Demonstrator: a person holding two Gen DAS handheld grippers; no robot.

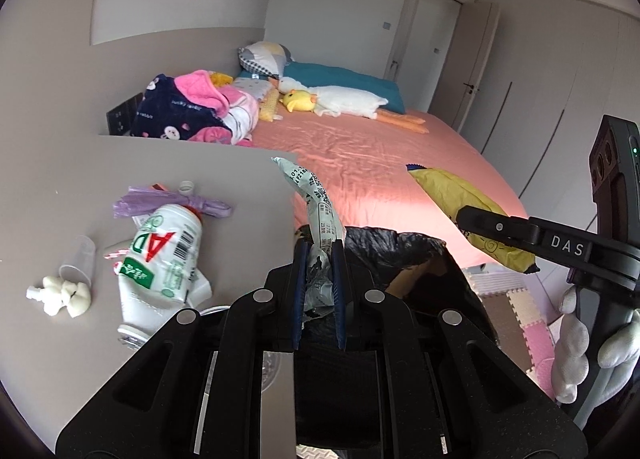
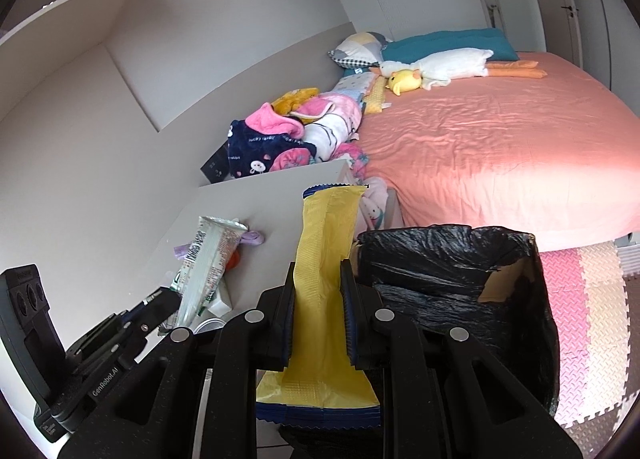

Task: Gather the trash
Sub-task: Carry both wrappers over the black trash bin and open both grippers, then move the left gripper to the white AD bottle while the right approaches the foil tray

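My left gripper (image 1: 319, 249) is shut on a pale green printed wrapper (image 1: 316, 203) and holds it at the near rim of a trash bin lined with a black bag (image 1: 400, 247). My right gripper (image 2: 318, 271) is shut on a yellow snack wrapper (image 2: 324, 259), just left of the bin (image 2: 452, 279). That yellow wrapper also shows in the left wrist view (image 1: 472, 215), above the bin's right side. On the grey table (image 1: 60, 187) lie a crushed white AD bottle (image 1: 164, 263), a purple bag (image 1: 168, 205), a clear cup (image 1: 78, 261) and white crumpled bits (image 1: 64, 295).
A bed with a pink sheet (image 2: 500, 147) stands beyond the bin, with clothes (image 2: 288, 139), pillows and plush toys at its head. Foam floor mats (image 2: 592, 311) lie right of the bin. A white bottle cap (image 1: 185, 187) sits far on the table.
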